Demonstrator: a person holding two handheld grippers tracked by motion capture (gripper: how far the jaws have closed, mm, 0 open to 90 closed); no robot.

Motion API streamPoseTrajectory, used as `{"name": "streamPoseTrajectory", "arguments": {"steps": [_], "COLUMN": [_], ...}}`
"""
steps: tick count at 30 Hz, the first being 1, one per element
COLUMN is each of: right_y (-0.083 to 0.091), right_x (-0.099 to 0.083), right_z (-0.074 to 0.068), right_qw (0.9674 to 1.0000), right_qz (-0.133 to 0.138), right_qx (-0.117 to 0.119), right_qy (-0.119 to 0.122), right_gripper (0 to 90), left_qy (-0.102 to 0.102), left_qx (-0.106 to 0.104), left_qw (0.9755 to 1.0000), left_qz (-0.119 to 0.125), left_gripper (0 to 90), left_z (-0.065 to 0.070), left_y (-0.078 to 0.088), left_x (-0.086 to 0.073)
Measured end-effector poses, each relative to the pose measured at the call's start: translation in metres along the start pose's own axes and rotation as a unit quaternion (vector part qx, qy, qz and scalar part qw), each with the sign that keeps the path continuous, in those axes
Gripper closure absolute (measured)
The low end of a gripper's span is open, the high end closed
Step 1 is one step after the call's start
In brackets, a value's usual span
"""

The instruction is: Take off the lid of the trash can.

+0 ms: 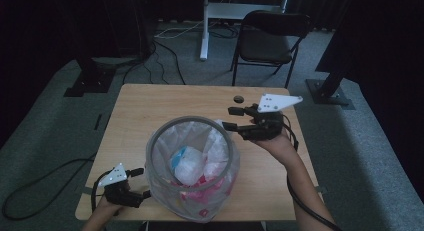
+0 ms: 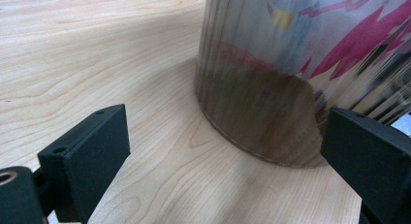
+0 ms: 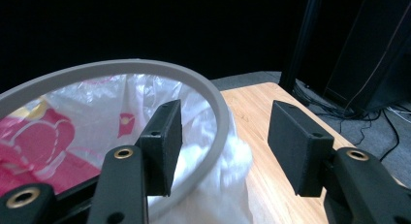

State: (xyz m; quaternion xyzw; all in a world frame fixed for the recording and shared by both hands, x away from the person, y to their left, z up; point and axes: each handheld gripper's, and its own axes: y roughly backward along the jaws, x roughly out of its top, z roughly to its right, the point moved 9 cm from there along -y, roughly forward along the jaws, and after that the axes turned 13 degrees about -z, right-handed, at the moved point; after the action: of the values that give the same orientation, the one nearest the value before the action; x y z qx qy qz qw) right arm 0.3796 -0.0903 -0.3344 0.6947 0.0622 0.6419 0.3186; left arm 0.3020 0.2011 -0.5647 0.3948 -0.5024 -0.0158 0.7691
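Note:
A see-through bin with a grey rim (image 1: 190, 120) stands in the middle of the wooden table (image 1: 145, 108), lined with a clear plastic bag and holding white, blue and pink wrappers (image 1: 187, 163). My right gripper (image 1: 226, 118) hovers at the rim's right side and points left. In the right gripper view (image 3: 223, 136) its jaws stand apart, with the rim (image 3: 145, 66) and a fold of the bag (image 3: 228, 185) seen between them and neither pad pressing. My left gripper (image 1: 142, 182) rests low at the bin's front left. Its jaws (image 2: 225, 136) gape wide before the bin's wall (image 2: 271, 64).
A small dark round spot (image 1: 239, 98) lies on the table behind the right gripper. Beyond the table stand a black folding chair (image 1: 267, 41), a white stand (image 1: 204, 46) and dark stand bases (image 1: 90, 83). Cables trail across the grey floor.

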Motion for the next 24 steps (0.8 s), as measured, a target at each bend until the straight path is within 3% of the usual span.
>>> {"name": "streamPoseTrajectory", "arguments": {"steps": [10, 14, 19, 24], "right_y": [-0.038, -0.043, -0.05, -0.061], "right_x": [0.006, 0.004, 0.002, -0.003], "right_z": [0.01, 0.011, 0.006, 0.005], "right_qw": [0.9985, 0.998, 0.9959, 0.9923], "right_qz": [-0.053, -0.06, -0.088, -0.123], "right_qx": [0.007, 0.017, 0.02, 0.013], "right_qy": [-0.005, -0.011, 0.0, 0.008], "right_gripper": [55.2, 60.5, 67.5, 69.2], "left_qy": [-0.001, 0.004, 0.016, 0.015], "left_qx": [-0.001, 0.002, 0.004, 0.007], "left_qw": [1.0, 1.0, 0.9999, 0.9999], "left_qz": [-0.002, -0.008, 0.003, -0.001], "left_gripper": [3.7, 3.7, 3.7, 3.7], "left_z": [0.001, -0.002, -0.005, -0.005], "left_y": [0.0, -0.001, 0.002, 0.002], "left_x": [-0.002, -0.006, -0.004, -0.005]}}
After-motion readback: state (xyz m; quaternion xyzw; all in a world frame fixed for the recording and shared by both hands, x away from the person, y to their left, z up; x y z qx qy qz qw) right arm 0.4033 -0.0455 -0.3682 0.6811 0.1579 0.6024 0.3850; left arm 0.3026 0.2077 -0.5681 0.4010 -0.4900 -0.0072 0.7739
